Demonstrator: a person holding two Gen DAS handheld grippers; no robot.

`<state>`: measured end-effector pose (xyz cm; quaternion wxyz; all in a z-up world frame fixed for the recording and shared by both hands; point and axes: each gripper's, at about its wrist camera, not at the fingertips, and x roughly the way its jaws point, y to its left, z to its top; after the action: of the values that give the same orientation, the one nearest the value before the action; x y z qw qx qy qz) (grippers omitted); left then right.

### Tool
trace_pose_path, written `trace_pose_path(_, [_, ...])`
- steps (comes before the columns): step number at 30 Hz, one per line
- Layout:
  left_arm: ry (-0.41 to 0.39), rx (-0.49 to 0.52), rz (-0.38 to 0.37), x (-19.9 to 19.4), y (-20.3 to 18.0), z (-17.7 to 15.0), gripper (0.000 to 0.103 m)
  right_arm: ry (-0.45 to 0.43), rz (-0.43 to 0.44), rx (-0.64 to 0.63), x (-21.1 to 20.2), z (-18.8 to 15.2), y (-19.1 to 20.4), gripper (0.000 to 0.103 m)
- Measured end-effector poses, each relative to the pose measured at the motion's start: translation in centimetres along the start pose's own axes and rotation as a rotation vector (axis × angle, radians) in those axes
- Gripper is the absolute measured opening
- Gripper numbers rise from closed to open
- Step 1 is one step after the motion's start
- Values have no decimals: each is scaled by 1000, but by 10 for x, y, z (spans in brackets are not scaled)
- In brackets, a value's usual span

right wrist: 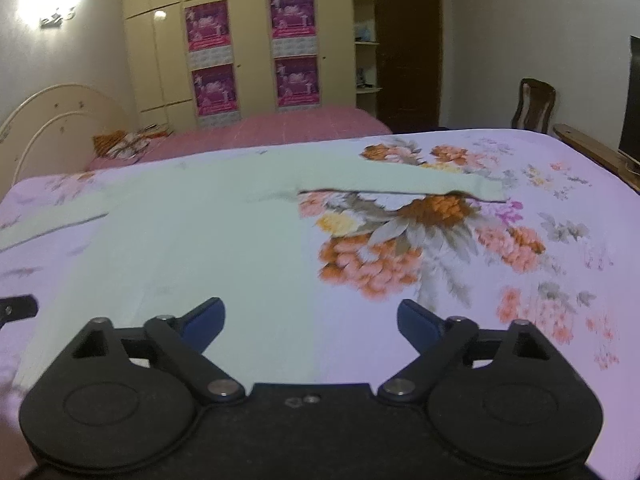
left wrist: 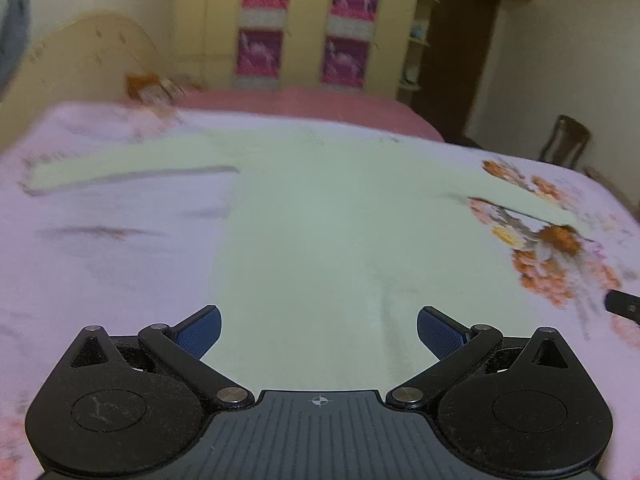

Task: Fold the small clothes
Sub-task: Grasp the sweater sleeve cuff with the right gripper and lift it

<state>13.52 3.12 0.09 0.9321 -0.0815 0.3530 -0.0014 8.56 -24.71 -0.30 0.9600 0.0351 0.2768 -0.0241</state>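
A pale green long-sleeved top (left wrist: 328, 216) lies flat on the bed, sleeves spread to both sides; it also shows in the right wrist view (right wrist: 192, 240). My left gripper (left wrist: 319, 330) is open and empty, hovering over the top's lower middle. My right gripper (right wrist: 310, 322) is open and empty, above the top's lower right edge where it meets the bedsheet. The tip of the right gripper (left wrist: 622, 305) shows at the right edge of the left wrist view. The tip of the left gripper (right wrist: 16, 307) shows at the left edge of the right wrist view.
The bed has a lilac sheet with orange flowers (right wrist: 520, 240). A second bed with a pink cover (right wrist: 260, 128) stands behind. A cream headboard (right wrist: 52, 120), a wardrobe with pink posters (right wrist: 256, 52), a wooden chair (right wrist: 534, 104) and a dark screen (right wrist: 632, 100) surround the beds.
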Motion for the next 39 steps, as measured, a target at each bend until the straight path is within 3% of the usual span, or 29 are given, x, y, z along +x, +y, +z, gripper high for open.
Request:
trace_pose_path(2, [0,-28,-21,14,5,8,103,0,-18,12,15,8,-8,84])
trace_pose_path(11, [-35,19,156,94,29,61,102,-14,-76,38,93,46,-47,71])
trace_pose_path(13, [-47,17,187,109,40,74,102,-18,-82,80,113,56,-64,61])
trace_pose_path(14, [-48,19,195,116,45,79,90,-21,-88,115,126,61,-77,58])
trace_pose_path(15, [-44,16,205,124,50,84,66,-18,-95,155,136,66,-89,55])
trace_pose_path(16, [-26,4,210,132,56,90,64,-15,-96,210,148,71,-103,55])
trace_pose_path(19, [-3,-10,229,153,69,97,65,-30,-112,376,181,81,-149,55])
trace_pose_path(21, [5,-7,251,168,73,101,93,-33,-122,499,202,83,-179,54])
trace_pose_path(27, [12,-61,235,204,87,111,96,-54,-87,857,251,67,-249,48])
trace_pose_path(32, [25,-96,217,224,92,114,96,-85,-77,889,267,71,-264,42])
trace_pose_path(37, [21,-100,216,233,99,117,95,-76,-119,909,278,80,-278,16])
trace_pose_path(39, [20,-103,222,234,104,118,95,-63,-145,888,279,84,-282,10])
